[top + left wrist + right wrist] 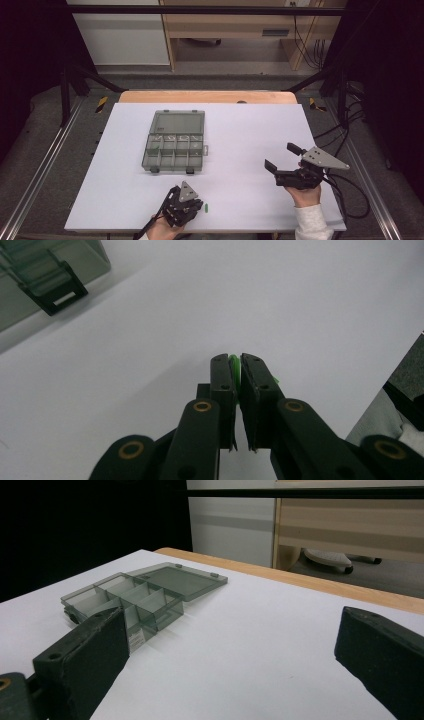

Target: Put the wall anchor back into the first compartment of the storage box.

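Green ring point(234, 366) — pinched between left hand-held gripper point(238, 361) jaws

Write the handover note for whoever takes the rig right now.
Left claw: shut on a small green piece, low over the white sheet near the front edge.
Right claw: open, empty, raised at the right side.
Box: left of centre, lid open and lying flat behind the compartments; what they hold is too small to tell.
Done: green piece gripped.
Left, likely: carry it to a compartment and release.
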